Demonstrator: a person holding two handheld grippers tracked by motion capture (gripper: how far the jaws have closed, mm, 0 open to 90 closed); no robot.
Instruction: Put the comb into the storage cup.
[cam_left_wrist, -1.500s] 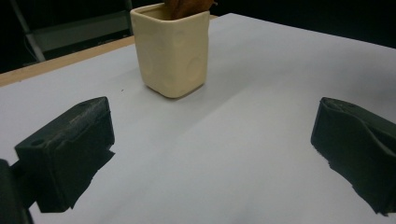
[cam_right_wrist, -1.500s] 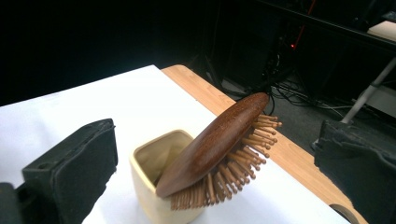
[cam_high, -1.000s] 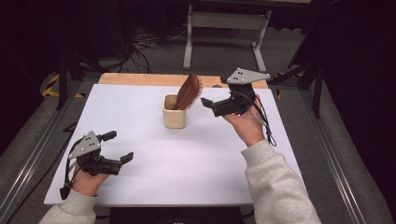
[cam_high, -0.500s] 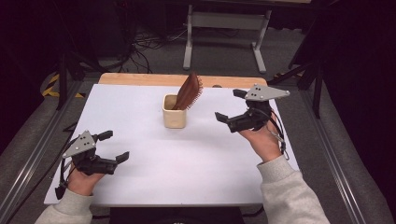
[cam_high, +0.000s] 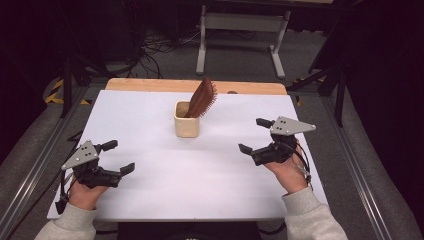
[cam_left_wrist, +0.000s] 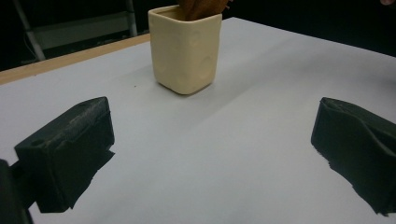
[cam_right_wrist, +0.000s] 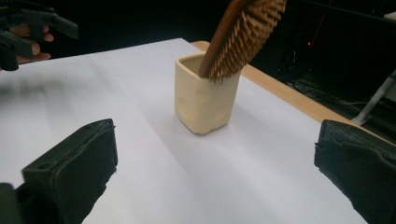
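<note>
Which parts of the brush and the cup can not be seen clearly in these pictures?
- The handle of the brown wooden hairbrush: high view and right gripper view, hidden inside the cream square ceramic cup.
- The brush head: left gripper view, cut off by the top edge.
- The bristle tips: right gripper view, cut off by the top edge.
- The cup's bottom inside: all views, hidden by its walls.

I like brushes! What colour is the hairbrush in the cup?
The hairbrush is brown, bristles too. The right gripper view shows it best.
</note>
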